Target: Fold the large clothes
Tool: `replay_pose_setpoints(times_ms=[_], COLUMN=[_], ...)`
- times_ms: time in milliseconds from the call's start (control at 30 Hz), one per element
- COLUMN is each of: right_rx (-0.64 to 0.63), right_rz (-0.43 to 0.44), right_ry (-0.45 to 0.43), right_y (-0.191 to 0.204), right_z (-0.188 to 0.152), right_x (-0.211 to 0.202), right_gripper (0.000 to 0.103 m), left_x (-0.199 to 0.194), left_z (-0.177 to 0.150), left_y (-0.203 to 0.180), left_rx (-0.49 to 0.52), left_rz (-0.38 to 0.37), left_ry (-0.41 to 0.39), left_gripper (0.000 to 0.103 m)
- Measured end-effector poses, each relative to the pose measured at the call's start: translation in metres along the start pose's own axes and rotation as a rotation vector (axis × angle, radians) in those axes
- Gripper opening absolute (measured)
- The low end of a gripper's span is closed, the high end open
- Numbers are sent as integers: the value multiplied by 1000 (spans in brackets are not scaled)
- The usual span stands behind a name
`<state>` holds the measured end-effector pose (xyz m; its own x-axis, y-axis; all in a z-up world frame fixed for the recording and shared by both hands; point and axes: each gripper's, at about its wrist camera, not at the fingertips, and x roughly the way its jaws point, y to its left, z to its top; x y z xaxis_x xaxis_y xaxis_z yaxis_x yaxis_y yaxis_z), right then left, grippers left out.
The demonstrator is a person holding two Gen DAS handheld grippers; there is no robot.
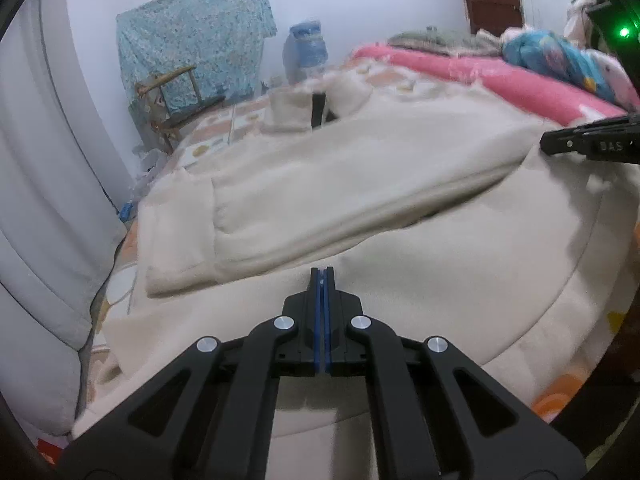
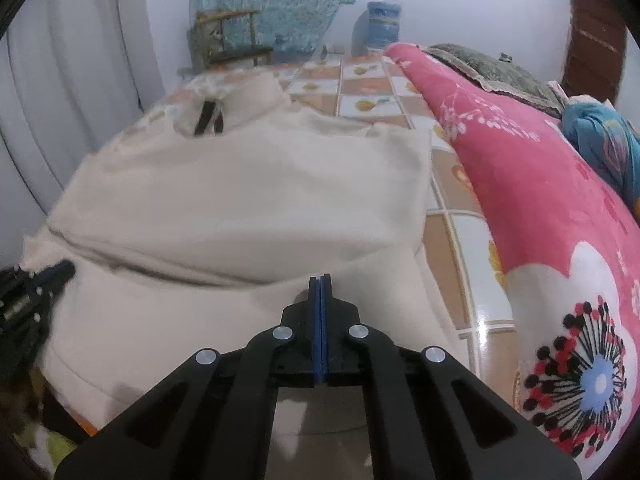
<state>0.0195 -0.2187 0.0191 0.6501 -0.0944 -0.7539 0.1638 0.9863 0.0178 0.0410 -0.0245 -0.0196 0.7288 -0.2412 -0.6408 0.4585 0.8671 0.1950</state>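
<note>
A large cream fleece garment (image 1: 360, 184) lies spread on a tiled surface, its upper part folded over the lower part; it also fills the right wrist view (image 2: 248, 200). My left gripper (image 1: 322, 274) is shut, its blue pads pressed together with no cloth seen between them, just over the garment's near part. My right gripper (image 2: 320, 282) is shut the same way over the garment's near right part. The right gripper's tip shows at the right edge of the left wrist view (image 1: 548, 144); the left gripper's tip shows at the left edge of the right wrist view (image 2: 64, 270).
A pink flowered blanket (image 2: 540, 200) lies along the right side, with a blue patterned cloth (image 2: 600, 140) on it. A grey cushion (image 1: 48, 240) borders the left. A wooden chair (image 1: 172, 96), a draped teal cloth (image 1: 192, 36) and a blue water jug (image 1: 308, 48) stand behind.
</note>
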Motion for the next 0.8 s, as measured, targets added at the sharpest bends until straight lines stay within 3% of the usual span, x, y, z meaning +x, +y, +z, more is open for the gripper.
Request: replay_pose_setpoints(times_ms=[100,233,333,400,533,667,800], right_rx=[-7,-25,-115,-182,-264,-210,-180], right_rz=[7,205,378,436,373,378,388], right_ry=[-33,-4,42,82,138,124,122], right_y=[1,15,48,71,99,93,89], right_z=[6,8,-1,-10,-21,-13,-14], right_x=[-10,-16,-16,-11,13,25,25], right_gripper=[0,0,2,2,2,2,2], left_x=[4,12,12,12,12,8,-21], left_z=[0,-4,-5,-5,-4,-4,-13], left_y=[3,-3,-2,-1,-3,5,36], left_rx=[-16,-1,-16,-27,-32,-70,-147], left_rz=[-13,11,8,6,17,-2,2], left_ry=[15,29,29,29,29,39,9], left_gripper=[1,1,1,1,1,2,2])
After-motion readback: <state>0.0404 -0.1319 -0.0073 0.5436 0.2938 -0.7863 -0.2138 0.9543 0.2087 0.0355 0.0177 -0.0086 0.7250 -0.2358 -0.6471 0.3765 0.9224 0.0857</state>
